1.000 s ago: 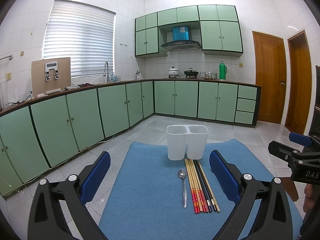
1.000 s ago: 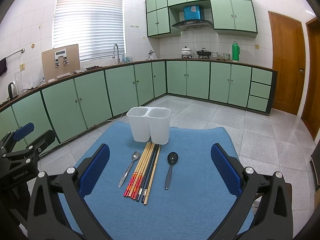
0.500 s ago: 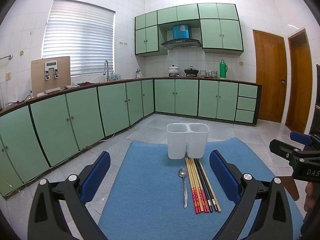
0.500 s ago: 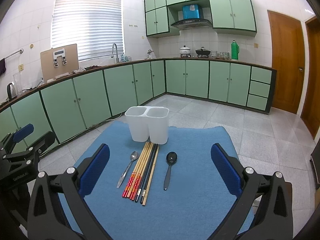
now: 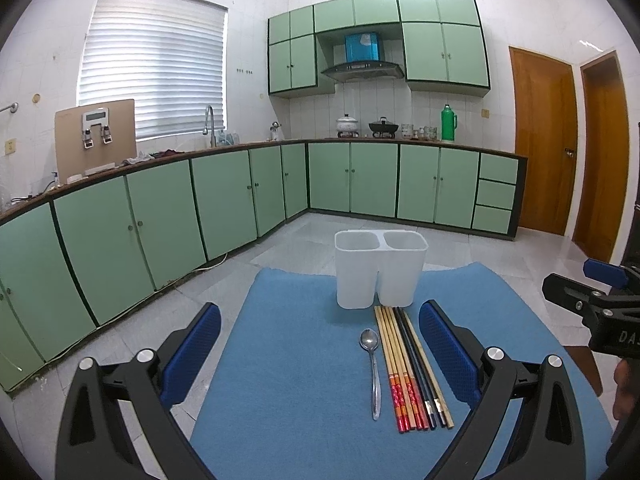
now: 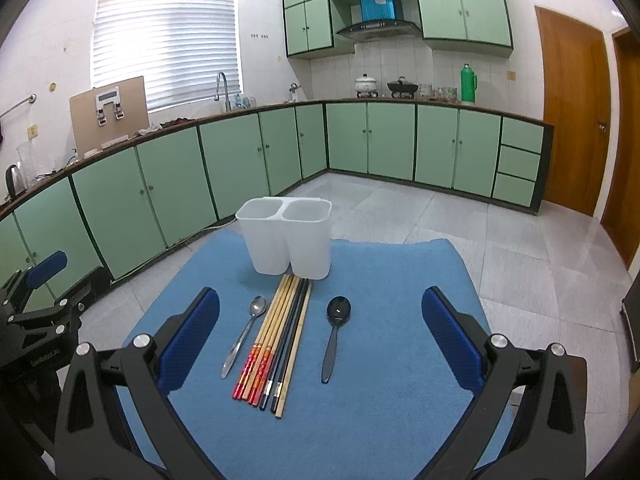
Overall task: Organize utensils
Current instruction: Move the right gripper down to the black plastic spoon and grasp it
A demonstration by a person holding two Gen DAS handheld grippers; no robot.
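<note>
the left gripper point(image 5: 320, 354) hangs over the near part of the blue mat point(image 5: 288, 380) with its blue pads spread wide and nothing between them; the right gripper point(image 6: 320, 338) is the same, wide apart and empty, a little to the right of it. straight ahead of both lie the utensils, flat on the mat and not yet sorted: a steel spoon point(image 6: 245, 335) on the left, a tight bundle of chopsticks point(image 6: 276, 340) in the middle, and a black spoon point(image 6: 335, 336) set apart on the right. all of them run lengthwise away from the tongs, handles near, tips and bowls pointing toward the white two-compartment holder point(image 6: 288, 240), which stands upright at the far end of the mat with the chopstick tips just short of its base. both compartments look empty. in the left wrist view the steel spoon point(image 5: 372, 372) sits nearly centred between the pads, while the black spoon lies close to centre for the right gripper, so each hand seems nearest its own spoon. since the long axes run along the fingers' line, a grasp would likely close across a handle without much turning of the wrist.
</note>
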